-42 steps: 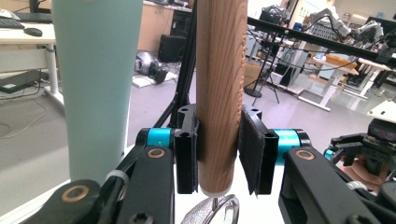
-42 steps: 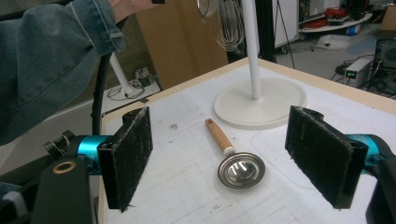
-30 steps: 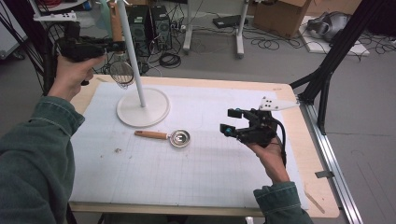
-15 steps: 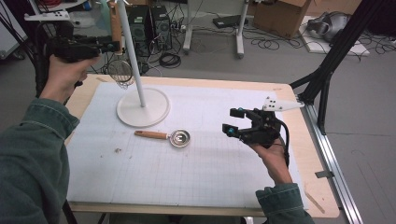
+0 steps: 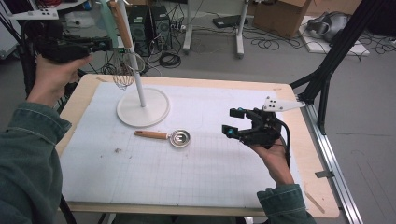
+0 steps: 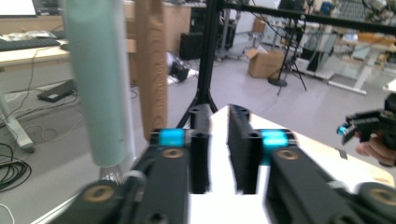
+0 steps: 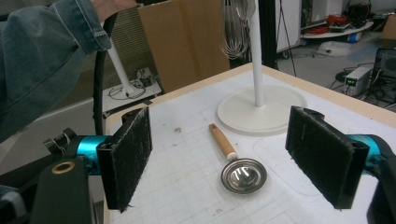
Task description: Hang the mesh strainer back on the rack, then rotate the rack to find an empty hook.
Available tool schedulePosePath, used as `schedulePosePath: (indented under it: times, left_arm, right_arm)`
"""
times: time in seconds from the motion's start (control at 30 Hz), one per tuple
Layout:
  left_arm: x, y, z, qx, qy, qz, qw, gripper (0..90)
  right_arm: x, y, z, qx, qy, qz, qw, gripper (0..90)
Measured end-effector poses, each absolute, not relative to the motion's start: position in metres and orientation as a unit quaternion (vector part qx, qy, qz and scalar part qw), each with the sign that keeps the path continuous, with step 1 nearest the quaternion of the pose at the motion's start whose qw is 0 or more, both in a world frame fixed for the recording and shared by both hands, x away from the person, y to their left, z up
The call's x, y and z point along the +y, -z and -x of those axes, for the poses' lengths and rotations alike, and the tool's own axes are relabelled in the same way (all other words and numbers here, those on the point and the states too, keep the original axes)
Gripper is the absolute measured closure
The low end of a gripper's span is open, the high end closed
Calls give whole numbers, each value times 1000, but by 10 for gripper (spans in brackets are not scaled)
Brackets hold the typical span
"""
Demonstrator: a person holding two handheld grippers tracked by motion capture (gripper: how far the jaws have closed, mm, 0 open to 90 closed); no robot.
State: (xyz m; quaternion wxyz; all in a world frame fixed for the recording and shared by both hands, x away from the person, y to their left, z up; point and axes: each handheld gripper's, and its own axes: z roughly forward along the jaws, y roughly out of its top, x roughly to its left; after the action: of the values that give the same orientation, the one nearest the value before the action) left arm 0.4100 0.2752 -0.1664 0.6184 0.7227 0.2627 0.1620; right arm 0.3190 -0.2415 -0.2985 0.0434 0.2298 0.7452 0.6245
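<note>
A white stand (image 5: 142,108) with a pole rises at the table's far left. A wire whisk (image 5: 123,77), a wooden handle (image 5: 120,21) and a teal handle (image 5: 108,21) hang from it. My left gripper (image 5: 106,44) is held high, just left of those handles. Its jaws have just been closing and now stand almost together with nothing between them. In the left gripper view the left gripper (image 6: 218,112) has the teal handle (image 6: 98,84) and wooden handle (image 6: 152,65) on its left. A small metal ladle (image 5: 180,138) with a wooden handle lies mid-table. My right gripper (image 5: 231,122) hovers open to its right.
In the right gripper view the ladle (image 7: 243,175) lies between the wide-apart pads of the right gripper (image 7: 224,140), with the stand's base (image 7: 261,112) and whisk (image 7: 233,28) beyond. A white gridded mat (image 5: 187,177) covers the table. Cables and computer cases sit on the floor behind.
My left gripper has drawn back a little to the left, away from the hanging handles. The right gripper and the ladle have stayed where they were.
</note>
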Motion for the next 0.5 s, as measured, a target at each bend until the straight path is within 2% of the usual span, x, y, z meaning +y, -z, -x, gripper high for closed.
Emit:
schedulePosePath:
  times: [0.17,0.5]
  left_arm:
    - [268,157,-407,251,-158,-729,617,892]
    - [253,138,-410,244,-152,-727,624,895]
  right_arm:
    - [-242,297,-317,743,-627,-229,46,216]
    - [-249,296,-314,739,-630,-232,49,215]
